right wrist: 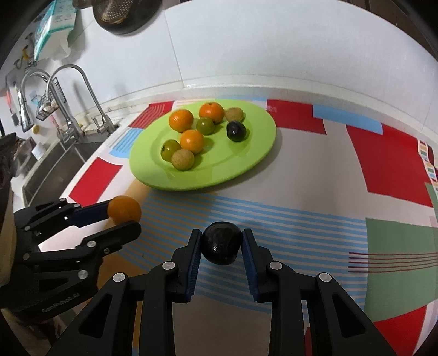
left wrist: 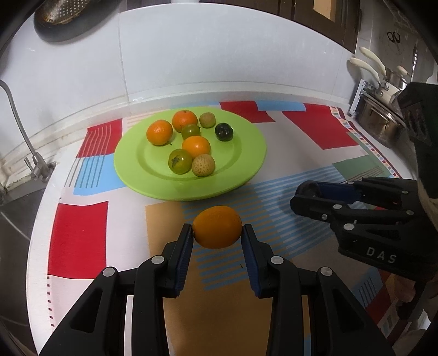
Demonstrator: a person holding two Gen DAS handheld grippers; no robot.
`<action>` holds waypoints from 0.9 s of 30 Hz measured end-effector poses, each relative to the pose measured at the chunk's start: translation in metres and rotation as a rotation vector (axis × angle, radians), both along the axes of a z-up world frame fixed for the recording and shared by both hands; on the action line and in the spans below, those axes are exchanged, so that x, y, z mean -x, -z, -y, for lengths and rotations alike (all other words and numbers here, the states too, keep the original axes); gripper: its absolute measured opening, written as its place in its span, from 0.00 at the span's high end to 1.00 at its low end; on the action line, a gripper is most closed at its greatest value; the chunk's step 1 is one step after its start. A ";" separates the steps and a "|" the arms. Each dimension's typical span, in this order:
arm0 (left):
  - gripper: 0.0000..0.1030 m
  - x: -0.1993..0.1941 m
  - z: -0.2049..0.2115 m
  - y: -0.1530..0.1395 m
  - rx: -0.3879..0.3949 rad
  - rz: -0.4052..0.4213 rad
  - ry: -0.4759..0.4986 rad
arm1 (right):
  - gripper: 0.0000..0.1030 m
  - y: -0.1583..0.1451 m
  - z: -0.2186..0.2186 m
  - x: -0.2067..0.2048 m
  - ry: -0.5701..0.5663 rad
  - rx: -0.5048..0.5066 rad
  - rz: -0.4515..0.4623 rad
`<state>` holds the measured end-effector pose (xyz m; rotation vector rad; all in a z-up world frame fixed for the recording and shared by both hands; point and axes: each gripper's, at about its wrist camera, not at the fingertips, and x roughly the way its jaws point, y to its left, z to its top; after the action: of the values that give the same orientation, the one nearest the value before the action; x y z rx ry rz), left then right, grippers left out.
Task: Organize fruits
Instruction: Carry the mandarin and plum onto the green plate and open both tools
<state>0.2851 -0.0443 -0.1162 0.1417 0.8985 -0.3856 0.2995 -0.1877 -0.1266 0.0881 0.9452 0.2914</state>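
A green plate [left wrist: 246,153] [right wrist: 254,153] sits on the patterned mat and holds several fruits: oranges [left wrist: 159,132], green tomatoes [left wrist: 179,161], pale lychee-like fruits [left wrist: 203,164] and a dark plum [left wrist: 224,131] [right wrist: 236,131]. My left gripper [left wrist: 217,232] is shut on an orange [left wrist: 217,226] just in front of the plate; it also shows in the right wrist view [right wrist: 124,216] with the orange [right wrist: 124,209]. My right gripper [right wrist: 221,241] is shut on a dark plum [right wrist: 221,242]. In the left wrist view the right gripper [left wrist: 303,195] shows from the side at right.
A sink with taps [right wrist: 82,90] lies to the left, its faucet [left wrist: 16,115] at the counter edge. A steel pot [left wrist: 380,123] and utensils stand at the right. A colander [left wrist: 63,13] hangs on the white wall. The patterned mat [left wrist: 314,128] covers the counter.
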 end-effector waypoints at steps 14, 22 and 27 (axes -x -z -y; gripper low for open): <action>0.65 0.009 -0.017 -0.043 -0.006 0.085 -0.045 | 0.70 -0.052 -0.010 0.014 0.006 -0.025 0.135; 0.65 0.006 -0.023 -0.064 0.003 0.140 -0.058 | 0.70 -0.076 -0.013 0.012 0.016 -0.035 0.216; 0.65 -0.003 -0.024 -0.072 -0.003 0.178 -0.067 | 0.70 -0.086 -0.014 0.005 0.018 -0.027 0.257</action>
<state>0.2880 -0.0202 -0.0437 0.1459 0.7266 -0.3044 0.2941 -0.1740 -0.0402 0.0821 0.6857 0.2909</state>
